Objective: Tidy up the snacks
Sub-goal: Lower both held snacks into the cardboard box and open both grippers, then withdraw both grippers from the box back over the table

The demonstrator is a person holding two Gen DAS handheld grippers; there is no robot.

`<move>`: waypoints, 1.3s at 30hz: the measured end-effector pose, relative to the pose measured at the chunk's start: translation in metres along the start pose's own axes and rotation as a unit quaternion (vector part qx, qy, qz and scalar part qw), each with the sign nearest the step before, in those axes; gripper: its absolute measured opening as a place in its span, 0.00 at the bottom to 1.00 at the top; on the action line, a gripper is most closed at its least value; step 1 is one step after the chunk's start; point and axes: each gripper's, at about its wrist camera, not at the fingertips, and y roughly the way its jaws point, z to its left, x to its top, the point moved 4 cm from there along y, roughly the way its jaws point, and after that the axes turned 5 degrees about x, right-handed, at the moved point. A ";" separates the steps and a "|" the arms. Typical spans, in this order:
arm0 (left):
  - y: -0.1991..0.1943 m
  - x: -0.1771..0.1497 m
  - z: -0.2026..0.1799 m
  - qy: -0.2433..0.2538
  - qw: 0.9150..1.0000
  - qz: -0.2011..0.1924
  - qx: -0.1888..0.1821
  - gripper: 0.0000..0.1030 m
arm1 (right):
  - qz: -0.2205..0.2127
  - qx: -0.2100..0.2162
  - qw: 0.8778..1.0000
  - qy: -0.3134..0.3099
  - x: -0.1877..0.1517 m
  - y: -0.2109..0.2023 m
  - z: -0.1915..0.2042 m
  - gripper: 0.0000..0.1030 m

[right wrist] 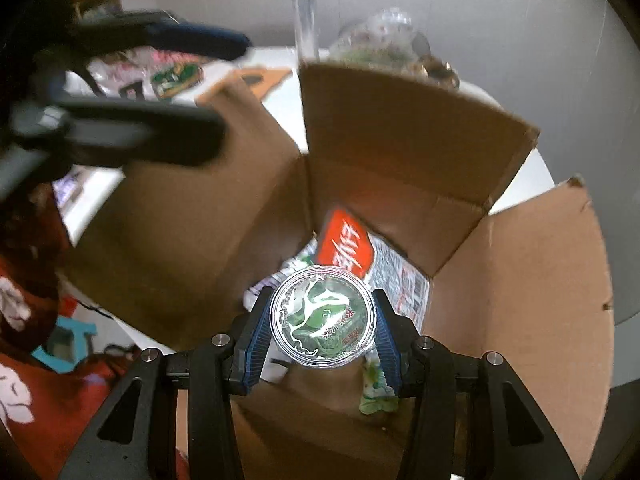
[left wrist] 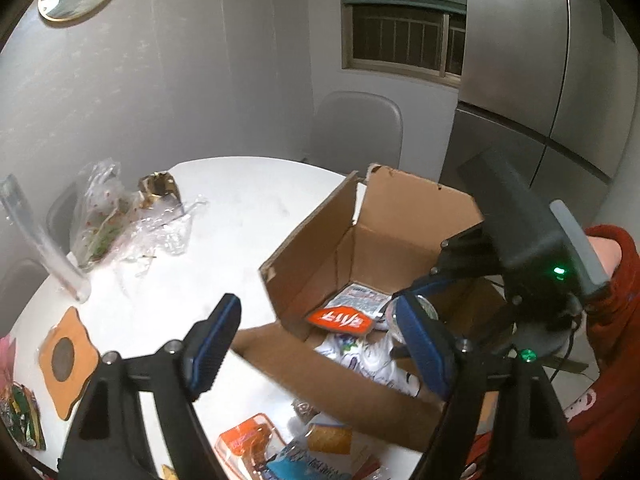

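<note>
So the cup (right wrist: 323,316) is clamped sideways between the right gripper (right wrist: 322,334) pads, foil lid facing the camera, hung over the open box (right wrist: 400,152). It's above the stuff already dropped in there: a red-label pack (right wrist: 347,246) and some white wrappers.

The left gripper (left wrist: 316,344) is spread wide with nothing in it, parked over the table (left wrist: 240,216) right by the box's near flap. More snacks (left wrist: 280,448) are left on the table below it.

What could go sideways:

- The cup is only pinched at its round wall, so a slip is likely if it gets tilted more; it could be dropped on its side or land lid-down on the packs.
- A flap could be clipped on the way down, and the light box would probably be shoved.
- The two grippers are pretty close, so a bump can't be ruled out if the left one is swung across.
</note>
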 end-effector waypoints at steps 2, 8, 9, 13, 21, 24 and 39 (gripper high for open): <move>-0.003 -0.001 0.002 0.000 1.000 -0.004 0.007 0.75 | 0.001 0.011 1.000 0.013 0.004 0.004 -0.004 0.42; -0.007 -0.004 0.011 -0.012 1.000 -0.011 0.011 0.75 | 0.007 0.015 1.000 -0.004 0.026 0.015 0.006 0.42; -0.007 -0.006 0.013 -0.013 1.000 -0.010 0.014 0.75 | 0.013 0.012 1.000 -0.009 0.028 0.019 0.008 0.42; -0.005 -0.012 0.021 -0.023 1.000 -0.007 0.015 0.75 | 0.023 0.014 1.000 -0.003 0.031 0.027 0.008 0.42; -0.017 -0.018 0.026 -0.033 0.999 -0.013 0.030 0.75 | 0.008 0.001 1.000 0.010 0.032 0.014 0.001 0.54; -0.028 -0.019 0.024 -0.035 0.999 -0.020 0.036 0.75 | -0.001 -0.008 1.000 0.014 0.033 0.005 0.001 0.54; -0.120 -0.075 0.052 -0.090 0.988 -0.081 0.093 0.76 | -0.081 -0.014 0.997 -0.009 0.031 -0.059 0.072 0.54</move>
